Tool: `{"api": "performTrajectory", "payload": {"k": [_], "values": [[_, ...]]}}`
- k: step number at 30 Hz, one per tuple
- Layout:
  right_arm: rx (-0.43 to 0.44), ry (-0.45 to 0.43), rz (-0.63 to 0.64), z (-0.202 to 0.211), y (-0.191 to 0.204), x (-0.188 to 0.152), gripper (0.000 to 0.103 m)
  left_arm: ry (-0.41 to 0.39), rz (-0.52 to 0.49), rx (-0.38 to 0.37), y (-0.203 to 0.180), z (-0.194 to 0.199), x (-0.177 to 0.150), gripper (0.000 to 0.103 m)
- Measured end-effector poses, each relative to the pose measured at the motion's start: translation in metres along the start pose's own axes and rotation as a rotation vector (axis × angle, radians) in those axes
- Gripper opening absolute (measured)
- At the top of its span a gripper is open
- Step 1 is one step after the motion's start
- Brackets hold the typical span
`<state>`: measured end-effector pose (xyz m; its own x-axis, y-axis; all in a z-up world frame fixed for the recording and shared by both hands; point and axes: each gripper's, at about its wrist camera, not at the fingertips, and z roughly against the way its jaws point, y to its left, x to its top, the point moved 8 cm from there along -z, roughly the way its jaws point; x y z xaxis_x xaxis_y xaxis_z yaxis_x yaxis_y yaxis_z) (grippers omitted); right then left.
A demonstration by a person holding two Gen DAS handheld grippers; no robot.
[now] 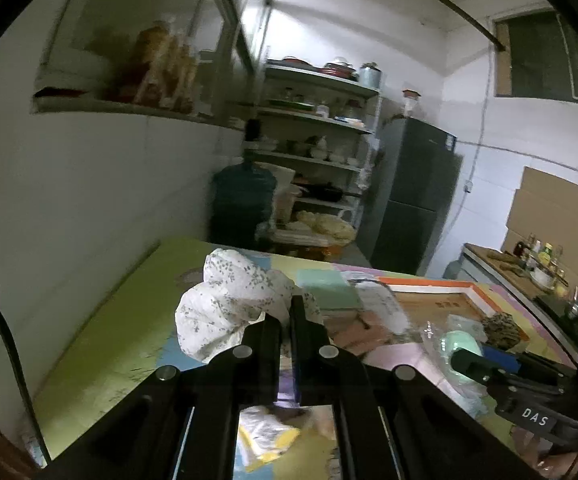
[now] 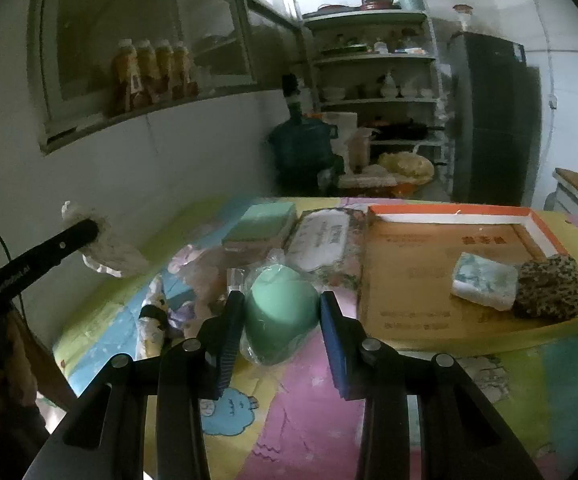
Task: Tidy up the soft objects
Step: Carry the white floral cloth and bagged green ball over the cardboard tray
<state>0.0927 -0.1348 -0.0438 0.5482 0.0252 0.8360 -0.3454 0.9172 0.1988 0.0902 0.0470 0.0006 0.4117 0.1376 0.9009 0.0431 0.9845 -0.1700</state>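
Two soft things already sit in the shallow orange-rimmed cardboard tray (image 2: pixel 441 280): a pale blue-white folded cloth (image 2: pixel 485 282) and, touching it on the right, a dark speckled sponge block (image 2: pixel 549 292). Rest of tray is bare, so I'd judge the job under halfway.

Both grippers are loaded atm. Left gripper (image 1: pixel 287 312): jaws pinched right together on a crumpled white fabric w/ small grey flecks (image 1: pixel 229 304), which hangs clear above the table near the wall. Right gripper (image 2: pixel 283 312): fingers about half apart, pads pressed on either side of a mint-green rounded soft item in clear plastic wrap (image 2: pixel 281 316), held just left of the tray's near corner. Can't tell if it's fully off the table.

Still loose on the colourful cartoon-print tablecloth (image 2: pixel 309 420), left of the tray: a mint-green rectangular sponge block (image 2: pixel 263 220), a flat white printed packet (image 2: pixel 321 240) beside it, plus pinkish and patterned bits (image 2: pixel 193 280) near the right gripper, too blurred to name.

Likely left to do: get both held items into the tray, then clear the loose ones.
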Motion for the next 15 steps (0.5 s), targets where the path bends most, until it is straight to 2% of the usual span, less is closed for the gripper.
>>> {"api": "performTrajectory", "payload": {"k": [15], "values": [[-0.067, -0.045, -0.025, 0.023, -0.044, 0.015, 0.039, 0.028, -0.09, -0.131, -0.082, -0.023, 0.003, 0.004]]}}
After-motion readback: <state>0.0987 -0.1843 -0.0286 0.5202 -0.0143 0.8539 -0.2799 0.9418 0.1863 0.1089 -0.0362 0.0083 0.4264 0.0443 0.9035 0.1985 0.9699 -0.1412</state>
